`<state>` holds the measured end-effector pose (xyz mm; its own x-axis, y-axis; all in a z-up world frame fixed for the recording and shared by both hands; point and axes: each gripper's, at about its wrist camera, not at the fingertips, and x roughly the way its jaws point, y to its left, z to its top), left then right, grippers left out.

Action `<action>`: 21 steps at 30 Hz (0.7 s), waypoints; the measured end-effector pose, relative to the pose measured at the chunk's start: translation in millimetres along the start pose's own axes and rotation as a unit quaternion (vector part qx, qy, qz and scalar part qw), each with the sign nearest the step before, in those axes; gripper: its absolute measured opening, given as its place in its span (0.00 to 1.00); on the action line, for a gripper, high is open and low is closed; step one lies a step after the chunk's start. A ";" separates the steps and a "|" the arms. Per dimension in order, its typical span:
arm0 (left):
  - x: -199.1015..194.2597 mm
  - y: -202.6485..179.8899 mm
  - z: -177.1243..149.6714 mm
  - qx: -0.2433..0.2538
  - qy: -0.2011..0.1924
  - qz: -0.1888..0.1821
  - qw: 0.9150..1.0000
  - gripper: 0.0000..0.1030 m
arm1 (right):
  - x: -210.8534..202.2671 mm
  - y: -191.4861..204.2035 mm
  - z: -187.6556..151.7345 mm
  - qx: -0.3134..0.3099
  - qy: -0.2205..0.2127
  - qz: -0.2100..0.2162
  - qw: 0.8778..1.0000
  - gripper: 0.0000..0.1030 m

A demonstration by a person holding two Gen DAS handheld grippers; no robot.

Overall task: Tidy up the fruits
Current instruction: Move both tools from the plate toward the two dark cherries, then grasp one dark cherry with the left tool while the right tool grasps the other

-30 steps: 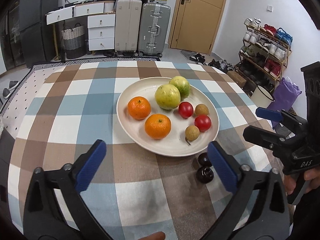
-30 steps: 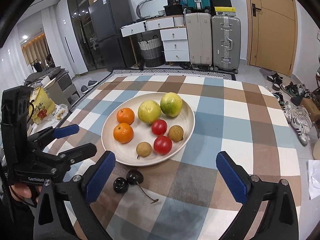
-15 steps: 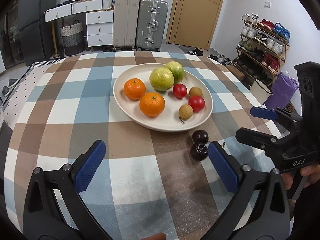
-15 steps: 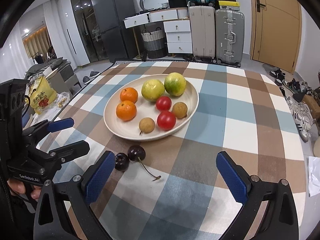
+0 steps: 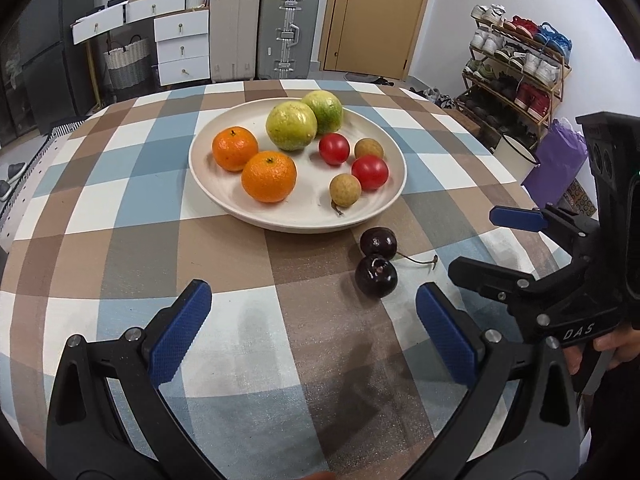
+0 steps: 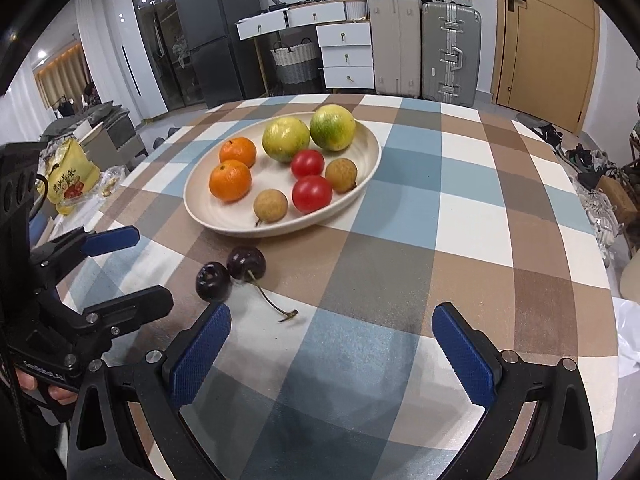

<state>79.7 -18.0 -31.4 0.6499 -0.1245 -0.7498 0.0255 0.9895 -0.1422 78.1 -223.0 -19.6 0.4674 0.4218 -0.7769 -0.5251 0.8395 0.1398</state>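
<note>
A cream plate on the checked tablecloth holds two oranges, two green-yellow citrus fruits, two red tomatoes and two brown longans. Two dark cherries lie on the cloth just in front of the plate, one with a stem. My left gripper is open and empty, nearer than the cherries. My right gripper is open and empty, just right of the cherries; it also shows in the left wrist view.
The round table drops off at its edges. Suitcases, white drawers and a door stand behind. A shoe rack is at the right, a yellow bag at the left.
Both grippers have pulled back and dropped lower toward the table's near side. The plate and cherries now sit farther ahead in both views. Both jaws stay open.
</note>
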 end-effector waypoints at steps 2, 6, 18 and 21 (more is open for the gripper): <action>3.8 -0.6 0.1 0.000 0.004 -0.002 1.000 0.99 | 3.1 -0.4 -0.9 -0.002 0.002 -0.005 1.000 1.00; 12.5 -4.1 1.1 0.006 0.012 -0.002 1.000 0.99 | 8.6 -0.7 -1.3 -0.008 0.006 -0.015 1.000 1.00; 29.6 -17.5 4.3 0.024 0.025 -0.028 0.999 0.81 | 14.3 -10.4 -0.7 -0.004 0.010 -0.037 0.999 1.00; 32.7 -19.4 4.4 0.024 0.031 -0.041 0.998 0.69 | 13.9 -13.8 -0.5 0.000 0.009 -0.042 0.999 1.00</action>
<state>103.8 -40.9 -50.3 0.5961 -0.2077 -0.7756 0.1146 0.9781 -0.1739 91.4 -228.8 -32.7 0.4975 0.3434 -0.7966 -0.4846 0.8717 0.0730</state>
